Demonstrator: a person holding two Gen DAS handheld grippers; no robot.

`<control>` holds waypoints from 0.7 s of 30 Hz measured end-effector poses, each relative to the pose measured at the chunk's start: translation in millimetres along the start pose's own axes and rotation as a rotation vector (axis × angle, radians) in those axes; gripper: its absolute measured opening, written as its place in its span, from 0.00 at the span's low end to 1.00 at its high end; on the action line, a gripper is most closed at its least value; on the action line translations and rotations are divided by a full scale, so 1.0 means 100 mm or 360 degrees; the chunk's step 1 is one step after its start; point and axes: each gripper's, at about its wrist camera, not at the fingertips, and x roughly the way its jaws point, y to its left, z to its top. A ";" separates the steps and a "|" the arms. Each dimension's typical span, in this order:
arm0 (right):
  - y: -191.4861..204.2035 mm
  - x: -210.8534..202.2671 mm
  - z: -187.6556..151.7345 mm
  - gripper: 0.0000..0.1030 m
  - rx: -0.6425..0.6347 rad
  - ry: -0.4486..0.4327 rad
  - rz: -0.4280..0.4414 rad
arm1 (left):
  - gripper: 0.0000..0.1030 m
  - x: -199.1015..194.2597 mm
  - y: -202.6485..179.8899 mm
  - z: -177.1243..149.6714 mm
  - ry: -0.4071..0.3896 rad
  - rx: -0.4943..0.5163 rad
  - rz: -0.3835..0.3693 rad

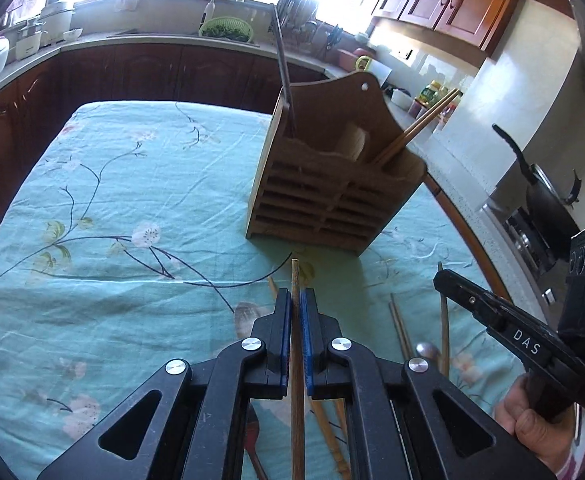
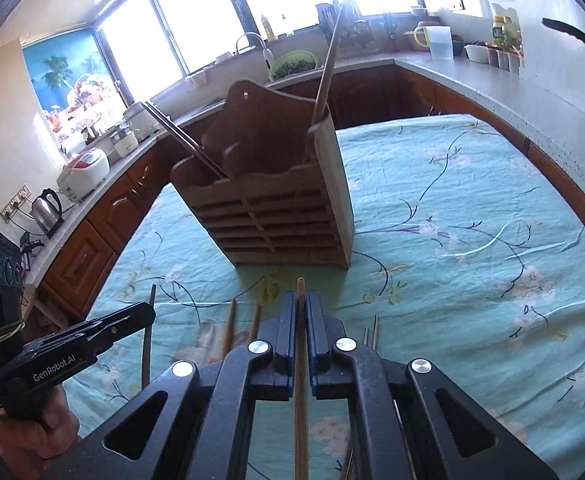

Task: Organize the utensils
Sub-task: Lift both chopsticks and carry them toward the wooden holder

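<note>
A wooden utensil holder point(image 1: 324, 196) stands on the table with the teal floral cloth point(image 1: 132, 200); it also shows in the right wrist view point(image 2: 276, 216). It holds a dark utensil handle point(image 1: 284, 76) and a pair of chopsticks point(image 1: 420, 124). My left gripper point(image 1: 295, 300) is shut on a wooden chopstick point(image 1: 295, 360), just in front of the holder. My right gripper point(image 2: 301, 304) is shut on another wooden chopstick point(image 2: 301, 380), also in front of the holder. Several loose chopsticks point(image 1: 444, 320) and a spoon point(image 1: 426, 348) lie on the cloth near the grippers.
Kitchen counters with dark wood cabinets point(image 1: 152, 68) run behind and beside the table. A rice cooker point(image 2: 86, 168), a kettle point(image 2: 48, 208), a green colander point(image 1: 225, 30) and a pan on a stove point(image 1: 540, 192) stand on them.
</note>
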 end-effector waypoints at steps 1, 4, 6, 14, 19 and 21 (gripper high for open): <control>0.01 -0.07 0.02 0.05 0.0001 -0.0022 0.0010 | 0.03 -0.09 0.00 0.00 -0.0022 -0.0002 -0.0017; 0.04 -0.24 0.08 0.05 0.0001 -0.0082 0.0034 | 0.03 -0.35 -0.02 -0.02 -0.0074 -0.0008 -0.0061; 0.06 -0.35 0.11 0.05 -0.0002 -0.0119 0.0047 | 0.03 -0.49 0.00 -0.03 -0.0103 -0.0007 -0.0085; 0.08 -0.69 0.24 0.05 -0.0005 -0.0246 0.0085 | 0.03 -0.90 0.01 -0.09 -0.0179 0.0017 -0.0141; 0.08 -0.83 0.29 0.05 -0.0007 -0.0310 0.0086 | 0.03 -1.03 0.03 -0.06 -0.0235 0.0003 -0.0157; 0.07 -0.87 0.30 0.05 -0.0007 -0.0332 0.0086 | 0.03 -1.04 0.04 -0.05 -0.0256 0.0006 -0.0160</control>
